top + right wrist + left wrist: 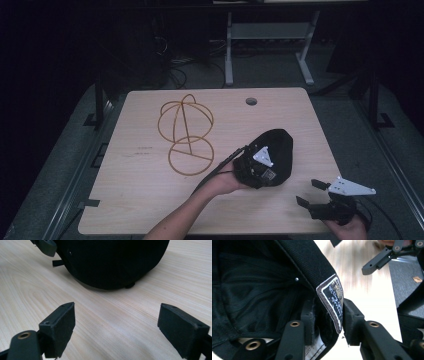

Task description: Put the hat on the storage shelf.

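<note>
A black cap (276, 147) lies right of the table's middle. My left gripper (259, 166) is at its near edge, shut on the rim. In the left gripper view both pads squeeze the cap's band (312, 267) beside a sewn label (333, 296), and the dark inside of the cap (257, 292) opens to the left. My right gripper (312, 193) rests near the front right corner, open, with nothing between its fingers. In the right gripper view its pads (61, 327) stand wide apart over bare wood, and the cap (112, 262) sits a short way ahead.
A gold wire frame (186, 134) of linked rings lies on the table's left half. A round cable hole (251, 101) is near the far edge. The wooden table (140, 200) has bare wood at the front left. Desk legs and cables stand on the floor beyond.
</note>
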The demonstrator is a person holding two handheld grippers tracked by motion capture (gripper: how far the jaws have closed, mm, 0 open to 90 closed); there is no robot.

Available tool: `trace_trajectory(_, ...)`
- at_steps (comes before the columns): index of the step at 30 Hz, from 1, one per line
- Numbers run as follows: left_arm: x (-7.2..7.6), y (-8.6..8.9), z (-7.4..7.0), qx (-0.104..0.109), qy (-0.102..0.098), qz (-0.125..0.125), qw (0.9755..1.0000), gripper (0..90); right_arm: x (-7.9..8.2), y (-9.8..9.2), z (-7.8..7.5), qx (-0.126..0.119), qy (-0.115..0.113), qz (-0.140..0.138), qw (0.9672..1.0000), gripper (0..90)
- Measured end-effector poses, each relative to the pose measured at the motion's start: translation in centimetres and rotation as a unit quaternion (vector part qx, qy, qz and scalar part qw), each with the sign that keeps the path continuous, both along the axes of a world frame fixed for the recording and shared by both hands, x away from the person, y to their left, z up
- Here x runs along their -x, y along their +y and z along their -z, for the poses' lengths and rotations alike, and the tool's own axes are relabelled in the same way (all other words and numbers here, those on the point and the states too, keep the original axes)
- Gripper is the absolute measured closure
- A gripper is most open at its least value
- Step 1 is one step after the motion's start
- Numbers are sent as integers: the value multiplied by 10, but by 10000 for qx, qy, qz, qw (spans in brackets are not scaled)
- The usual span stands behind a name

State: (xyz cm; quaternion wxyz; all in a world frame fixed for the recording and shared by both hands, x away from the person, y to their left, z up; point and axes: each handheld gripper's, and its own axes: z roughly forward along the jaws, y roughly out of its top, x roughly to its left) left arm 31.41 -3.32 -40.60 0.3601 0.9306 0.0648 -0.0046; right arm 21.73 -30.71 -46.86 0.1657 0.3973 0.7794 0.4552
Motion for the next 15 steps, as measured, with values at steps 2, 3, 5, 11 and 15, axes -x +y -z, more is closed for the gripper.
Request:
trace_trajectory(2,0,-1,0,3,4,53,10000,725,-1,0,0,-7,29,-1,10000,142)
trace_trajectory(3,0,-1,0,3,4,53,10000,733,-1,0,0,-7,29,-1,10000,142)
trace_trajectory(5,0,-1,0,4,-15,134,9999,762,-2,1,1,-18,46,-23,10000,142)
trace_trajectory(11,2,-2,-2,30,-58,189,9998,798,-1,2,0,-81,18,-54,10000,142)
trace_trajectory(15,2,-1,-6,119,-64,207,9997,803,-1,1,-1,-156,14,-73,9999,142)
